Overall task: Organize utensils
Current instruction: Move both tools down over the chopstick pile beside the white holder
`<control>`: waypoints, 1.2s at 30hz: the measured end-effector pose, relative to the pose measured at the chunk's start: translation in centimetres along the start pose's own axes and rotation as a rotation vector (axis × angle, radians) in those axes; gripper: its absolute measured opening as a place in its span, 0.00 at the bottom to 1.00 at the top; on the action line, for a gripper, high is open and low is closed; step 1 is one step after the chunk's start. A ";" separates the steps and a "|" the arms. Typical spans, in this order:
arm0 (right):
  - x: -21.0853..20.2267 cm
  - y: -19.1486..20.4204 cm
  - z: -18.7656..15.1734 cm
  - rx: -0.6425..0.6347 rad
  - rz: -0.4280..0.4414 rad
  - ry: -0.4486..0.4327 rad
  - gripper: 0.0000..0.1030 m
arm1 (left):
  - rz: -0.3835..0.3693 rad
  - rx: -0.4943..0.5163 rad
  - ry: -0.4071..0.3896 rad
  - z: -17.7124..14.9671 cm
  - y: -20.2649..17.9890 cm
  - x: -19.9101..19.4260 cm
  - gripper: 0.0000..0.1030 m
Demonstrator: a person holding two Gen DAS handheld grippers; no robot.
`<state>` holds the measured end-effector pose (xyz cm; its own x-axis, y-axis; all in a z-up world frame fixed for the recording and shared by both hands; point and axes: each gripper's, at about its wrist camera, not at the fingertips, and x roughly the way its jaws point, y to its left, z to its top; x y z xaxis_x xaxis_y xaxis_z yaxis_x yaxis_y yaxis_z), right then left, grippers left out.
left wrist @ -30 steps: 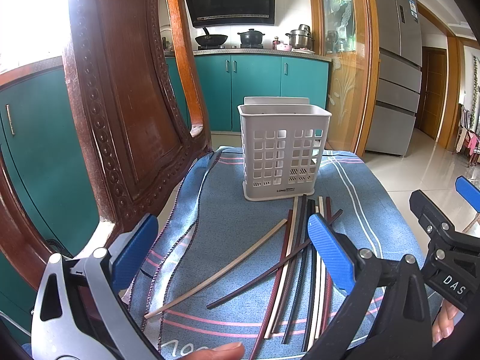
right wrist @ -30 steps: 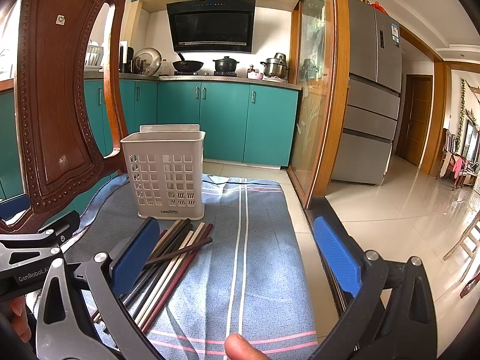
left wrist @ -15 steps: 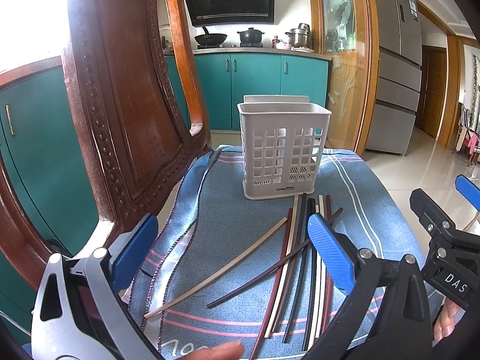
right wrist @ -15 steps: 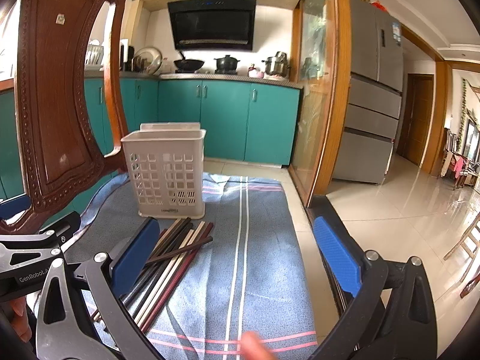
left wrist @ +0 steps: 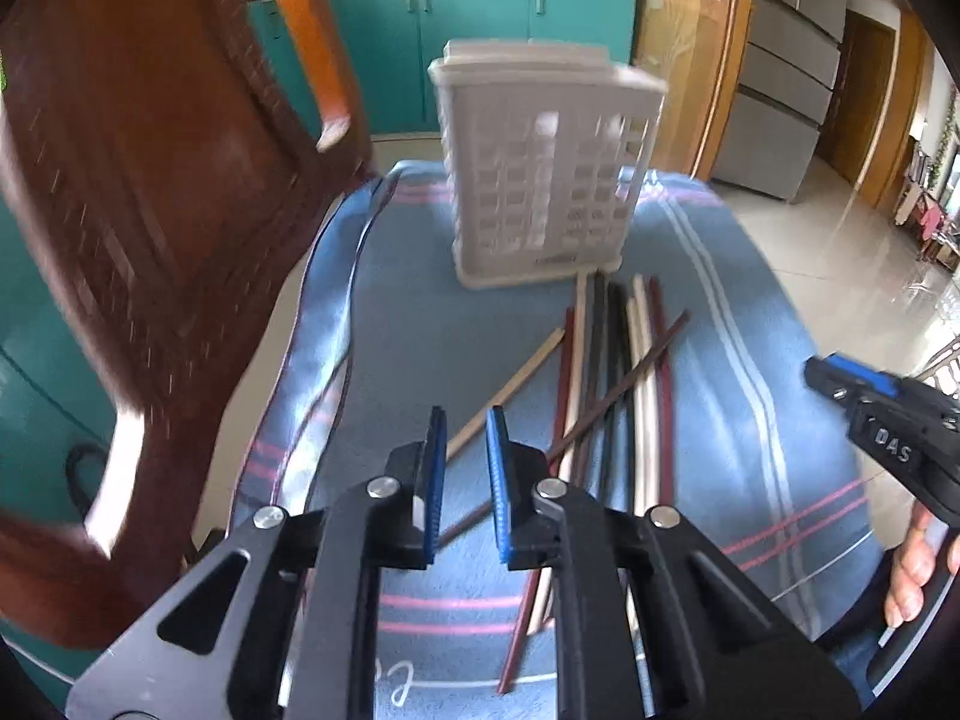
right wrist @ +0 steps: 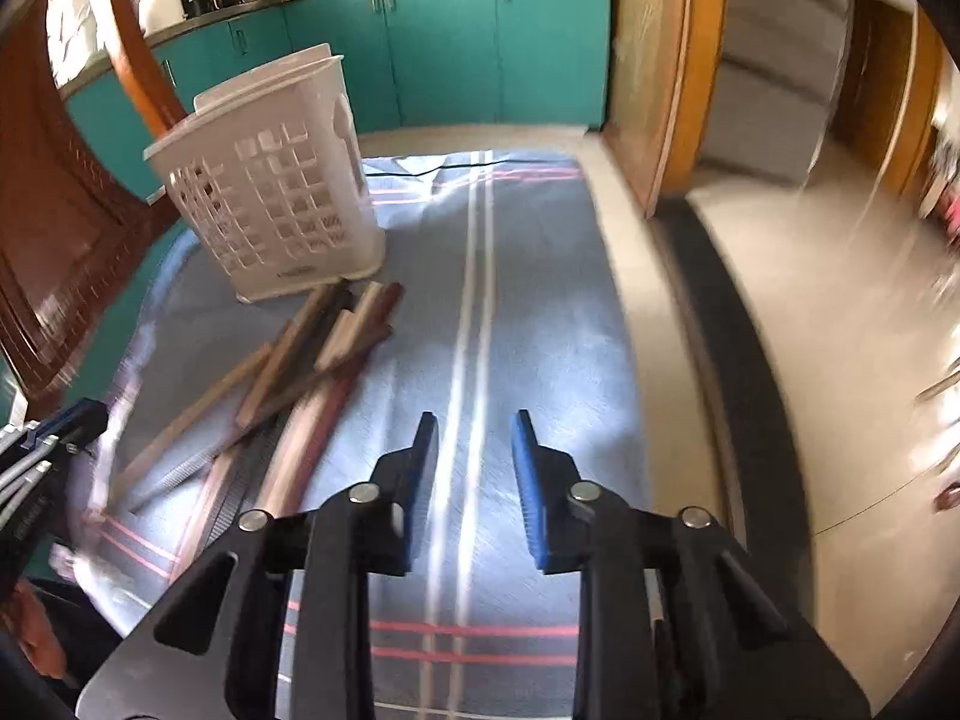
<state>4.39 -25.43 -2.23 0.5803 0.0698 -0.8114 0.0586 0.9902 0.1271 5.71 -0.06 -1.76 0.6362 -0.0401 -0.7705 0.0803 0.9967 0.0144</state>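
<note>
A white slotted utensil basket (left wrist: 540, 180) stands upright at the far end of a blue striped cloth (left wrist: 408, 330). Several chopsticks (left wrist: 612, 372), beige, dark red and black, lie loose in front of it. My left gripper (left wrist: 466, 420) hovers over the near end of a beige chopstick (left wrist: 516, 381); its jaws are closing to a narrow gap and grip nothing. In the right wrist view the basket (right wrist: 270, 192) and chopsticks (right wrist: 312, 372) lie to the left. My right gripper (right wrist: 475, 426) hangs above the cloth's white stripes (right wrist: 474, 300), jaws closing, only cloth showing between them.
A carved wooden chair back (left wrist: 150, 210) rises close on the left. The cloth ends at a dark edge (right wrist: 738, 360) on the right, with tiled floor (right wrist: 810, 300) beyond. Teal cabinets (left wrist: 480, 48) and a grey fridge (left wrist: 792, 78) stand behind. A person's hand (left wrist: 912, 570) holds the right gripper's body.
Both grippers' jaws have narrowed from wide open to a small gap. Both have tipped downward and moved in over the cloth, the left toward the chopsticks. Basket and chopsticks have not moved.
</note>
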 end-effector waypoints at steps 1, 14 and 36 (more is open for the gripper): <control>0.5 -0.1 1.3 0.026 0.052 0.041 0.26 | 0.004 0.007 0.004 0.8 -0.4 0.2 0.14; 8.6 2.7 3.1 -0.009 0.104 0.302 0.27 | 0.148 0.012 0.054 3.4 0.0 6.1 0.29; 6.7 2.8 2.9 -0.186 -0.052 0.178 0.00 | 0.126 0.009 0.078 3.2 0.6 6.7 0.40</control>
<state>10.79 -22.57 -5.71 0.4270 0.0217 -0.9040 -0.0753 0.9971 -0.0117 12.44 0.03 -4.85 0.5799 0.0916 -0.8095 0.0108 0.9927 0.1200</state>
